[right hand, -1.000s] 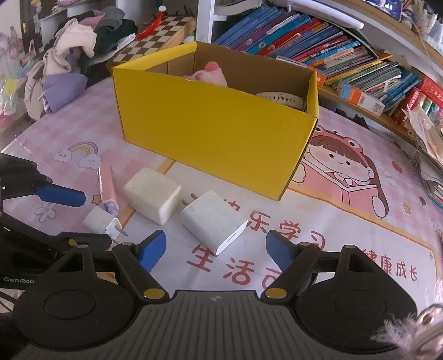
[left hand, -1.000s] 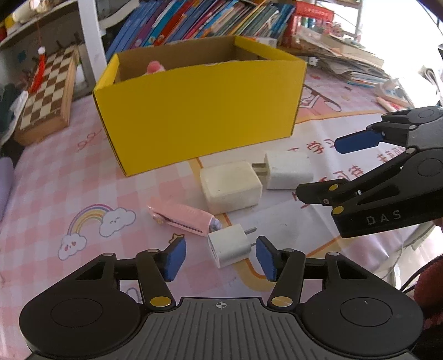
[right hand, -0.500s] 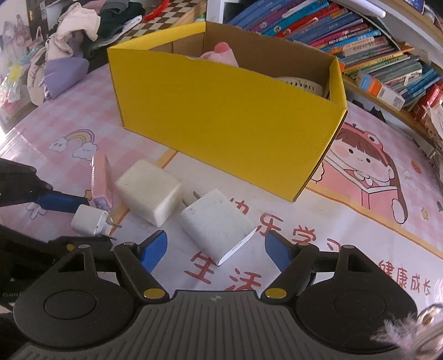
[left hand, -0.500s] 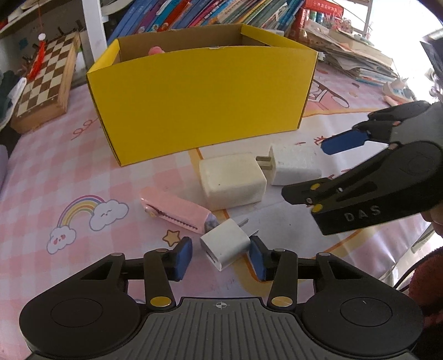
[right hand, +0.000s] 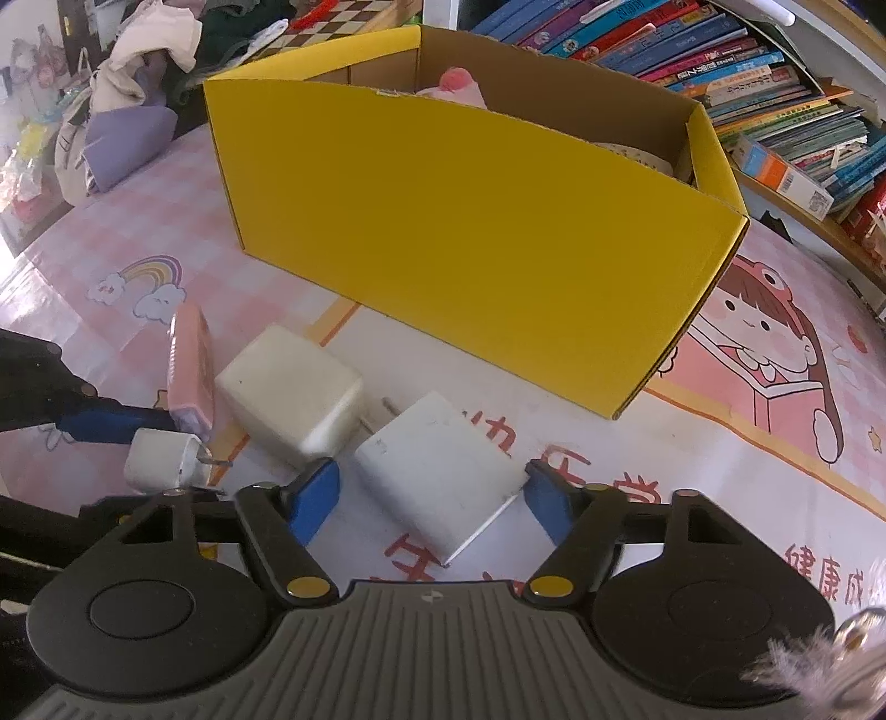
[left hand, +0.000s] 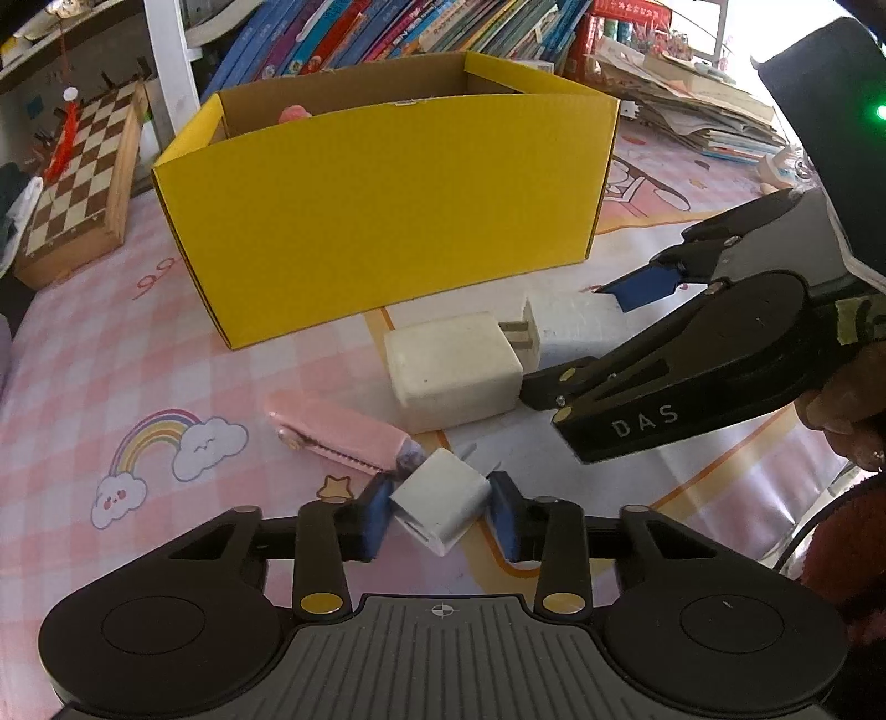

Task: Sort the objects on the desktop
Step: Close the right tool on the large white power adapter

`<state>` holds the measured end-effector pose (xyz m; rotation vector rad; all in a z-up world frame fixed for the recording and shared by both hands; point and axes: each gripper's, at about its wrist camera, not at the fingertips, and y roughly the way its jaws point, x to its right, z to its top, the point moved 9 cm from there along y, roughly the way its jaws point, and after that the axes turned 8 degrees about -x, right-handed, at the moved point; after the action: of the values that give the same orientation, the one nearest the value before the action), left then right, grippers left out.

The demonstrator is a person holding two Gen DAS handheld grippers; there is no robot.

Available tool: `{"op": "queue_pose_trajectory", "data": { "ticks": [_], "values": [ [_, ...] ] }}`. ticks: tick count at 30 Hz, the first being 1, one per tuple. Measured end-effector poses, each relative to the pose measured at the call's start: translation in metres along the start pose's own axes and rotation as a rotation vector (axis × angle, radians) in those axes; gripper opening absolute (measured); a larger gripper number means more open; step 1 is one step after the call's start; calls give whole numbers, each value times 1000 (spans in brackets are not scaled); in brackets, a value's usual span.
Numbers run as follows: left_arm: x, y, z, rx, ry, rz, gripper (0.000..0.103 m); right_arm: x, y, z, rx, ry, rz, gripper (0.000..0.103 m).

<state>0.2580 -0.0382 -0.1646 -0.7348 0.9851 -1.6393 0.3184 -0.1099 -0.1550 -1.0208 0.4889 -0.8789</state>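
My left gripper is shut on a small white plug charger, which also shows in the right wrist view. My right gripper is open, its blue pads on either side of a flat white charger, seen partly hidden in the left wrist view. A larger cream cube charger lies between them. A pink utility knife lies on the mat to the left. The yellow cardboard box stands behind, with a pink toy inside.
A pink cartoon mat covers the table. A chessboard box sits at far left. Books line the shelf behind the box, and a paper stack lies at far right. Clothes are piled beyond the table.
My left gripper has moved forward and closed onto the small white charger. My right gripper has come down and forward so that the flat white charger sits between its open fingers.
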Motion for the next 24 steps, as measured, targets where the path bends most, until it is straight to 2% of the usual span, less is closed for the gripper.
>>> {"op": "queue_pose_trajectory", "data": {
  "ticks": [6,16,24],
  "values": [
    [1,-6,-2,4,9,-10,36,3,-3,-3,0,25,3,64],
    [-2,-36,0,94,6,-6,36,11,-29,-8,49,95,-9,63],
    [-4,-56,10,158,14,-7,36,17,-56,-6,122,142,-27,63]
  ]
}}
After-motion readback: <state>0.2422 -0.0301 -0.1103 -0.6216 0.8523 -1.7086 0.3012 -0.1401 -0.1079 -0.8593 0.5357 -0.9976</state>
